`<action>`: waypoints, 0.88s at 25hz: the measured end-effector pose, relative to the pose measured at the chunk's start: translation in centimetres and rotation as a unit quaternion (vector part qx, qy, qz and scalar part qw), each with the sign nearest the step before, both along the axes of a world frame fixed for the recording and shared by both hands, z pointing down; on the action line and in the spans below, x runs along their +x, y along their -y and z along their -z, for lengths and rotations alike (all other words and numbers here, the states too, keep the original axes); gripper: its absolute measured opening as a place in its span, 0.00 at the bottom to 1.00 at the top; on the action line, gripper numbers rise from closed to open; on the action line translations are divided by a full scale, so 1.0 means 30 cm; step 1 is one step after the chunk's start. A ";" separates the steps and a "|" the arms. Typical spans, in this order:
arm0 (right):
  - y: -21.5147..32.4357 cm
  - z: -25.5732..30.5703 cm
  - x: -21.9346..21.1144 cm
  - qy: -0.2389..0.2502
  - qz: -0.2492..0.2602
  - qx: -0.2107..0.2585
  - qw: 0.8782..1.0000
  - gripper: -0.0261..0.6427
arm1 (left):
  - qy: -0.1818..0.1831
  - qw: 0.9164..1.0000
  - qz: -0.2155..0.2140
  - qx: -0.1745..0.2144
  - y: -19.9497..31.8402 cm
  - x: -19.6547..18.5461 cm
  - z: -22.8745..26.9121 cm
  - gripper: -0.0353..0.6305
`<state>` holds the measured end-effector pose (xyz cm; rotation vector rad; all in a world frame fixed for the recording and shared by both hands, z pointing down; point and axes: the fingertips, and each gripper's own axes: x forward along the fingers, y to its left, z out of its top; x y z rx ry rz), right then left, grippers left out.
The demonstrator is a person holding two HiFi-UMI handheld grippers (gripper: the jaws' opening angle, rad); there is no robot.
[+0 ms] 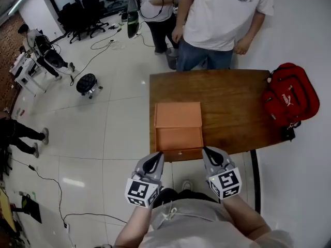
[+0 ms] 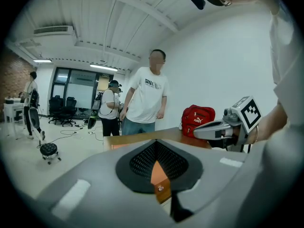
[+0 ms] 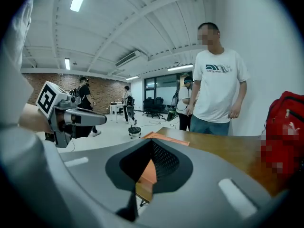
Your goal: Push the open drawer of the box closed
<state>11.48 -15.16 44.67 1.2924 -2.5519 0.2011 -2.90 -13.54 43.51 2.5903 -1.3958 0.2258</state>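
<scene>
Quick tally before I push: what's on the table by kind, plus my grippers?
box: 1, orange, with its drawer pulled out
bag: 1, red, at the table's right end
grippers: 2, the left gripper and the right gripper, both shut and near the drawer front
Total: 4

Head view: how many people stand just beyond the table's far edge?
2. The person in jeans is at the table edge; the second person is behind, further left.
</scene>
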 end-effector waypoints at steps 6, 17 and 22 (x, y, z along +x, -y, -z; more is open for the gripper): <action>0.022 -0.137 -0.004 -0.009 0.007 -0.051 0.999 0.05 | 0.000 0.999 -0.004 -0.041 0.039 0.013 -0.103 0.06; -0.033 -0.419 -0.095 -0.024 0.007 -0.170 0.985 0.05 | 0.001 0.988 -0.038 -0.151 0.012 0.026 -0.386 0.06; -0.021 -0.534 -0.115 -0.031 0.002 -0.202 0.979 0.05 | 0.004 0.981 -0.044 -0.187 0.021 0.019 -0.526 0.06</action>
